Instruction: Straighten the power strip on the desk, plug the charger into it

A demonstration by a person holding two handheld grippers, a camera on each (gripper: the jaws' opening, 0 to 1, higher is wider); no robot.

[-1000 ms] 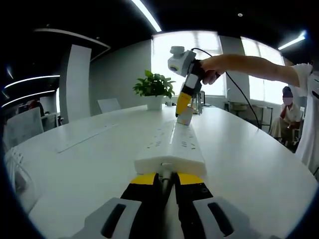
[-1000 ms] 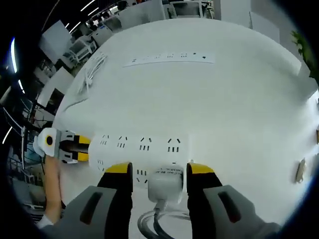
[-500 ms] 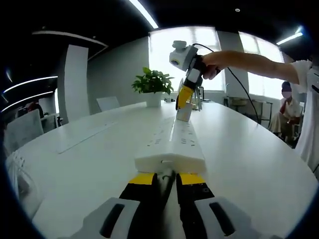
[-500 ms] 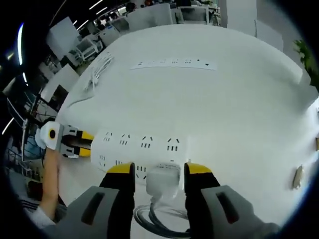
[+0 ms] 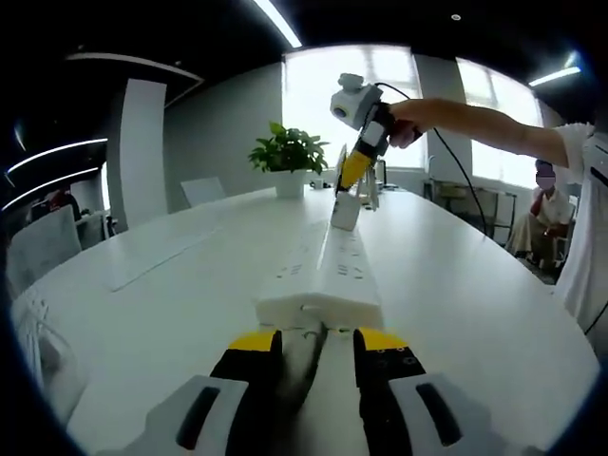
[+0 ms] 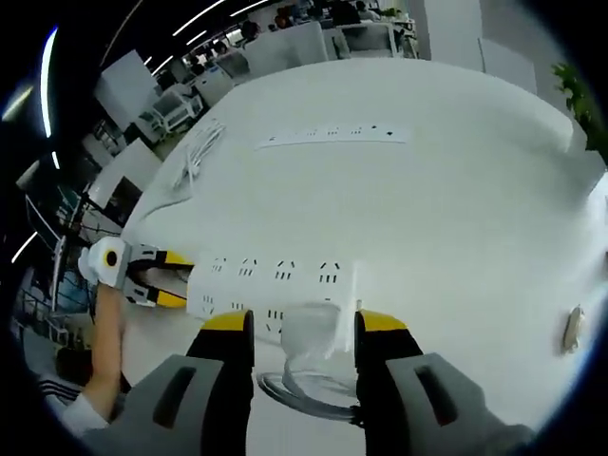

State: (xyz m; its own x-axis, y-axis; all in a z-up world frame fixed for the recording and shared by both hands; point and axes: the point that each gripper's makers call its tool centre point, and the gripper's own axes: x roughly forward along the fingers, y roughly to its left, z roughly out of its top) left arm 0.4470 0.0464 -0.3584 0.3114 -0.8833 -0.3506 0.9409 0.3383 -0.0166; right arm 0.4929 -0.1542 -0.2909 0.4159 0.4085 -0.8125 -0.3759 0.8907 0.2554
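Tools first: across the white table (image 6: 456, 190) the white power strip (image 5: 328, 275) lies lengthwise; my left tool (image 5: 313, 344) stands parted at its near end, my right tool (image 6: 294, 328) clamps the white charger (image 6: 309, 332) above its far end.

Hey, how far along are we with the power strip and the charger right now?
The power strip lies lengthwise on the desk, which looks like the straightening is largely done. The left gripper sits at its near end, jaws parted. The right gripper grips the white charger at the strip's far end. I cannot tell if the prongs are seated; pushing in and letting go remain.
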